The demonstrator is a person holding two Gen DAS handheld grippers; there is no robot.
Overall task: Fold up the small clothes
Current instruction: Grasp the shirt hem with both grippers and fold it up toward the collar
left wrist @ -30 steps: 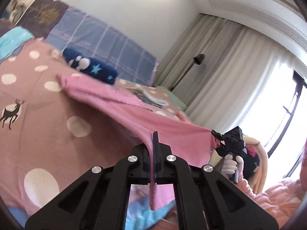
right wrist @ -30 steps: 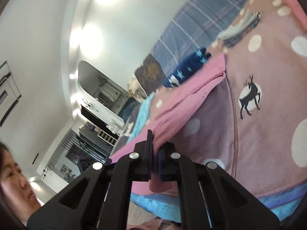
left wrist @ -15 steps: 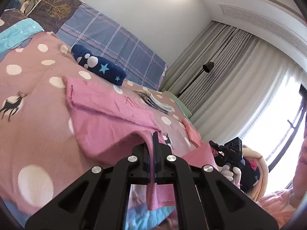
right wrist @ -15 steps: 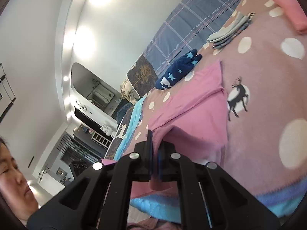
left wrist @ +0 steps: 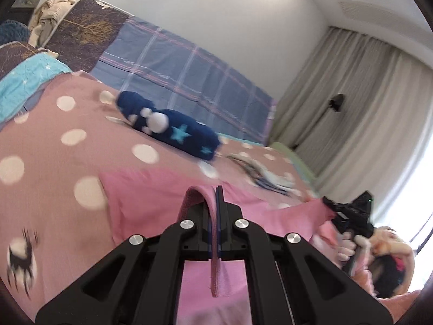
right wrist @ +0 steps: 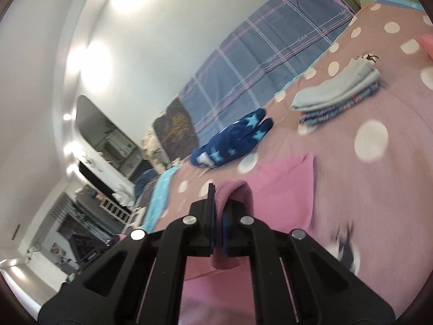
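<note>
A pink garment (left wrist: 151, 197) lies across the spotted bed cover; it also shows in the right wrist view (right wrist: 284, 189). My left gripper (left wrist: 215, 208) is shut on one near corner of it, with the hem looped over the left finger. My right gripper (right wrist: 217, 208) is shut on the other near corner, with the fabric draped over its right finger. The right gripper also shows in the left wrist view (left wrist: 349, 216), at the right, with the pink edge stretched to it. Both grippers hold the near edge low over the far part of the garment.
A dark blue star-patterned garment (left wrist: 173, 130) lies beyond the pink one. A folded stack of grey and striped clothes (right wrist: 338, 94) lies further along the bed. A plaid headboard cover (left wrist: 189, 75) backs the bed. Curtains (left wrist: 365, 108) and a floor lamp stand to the right.
Both grippers have carried the near edge of the pink garment forward and down over its far part. The raised fold has flattened toward the bed, and the blue garment looks nearer.
</note>
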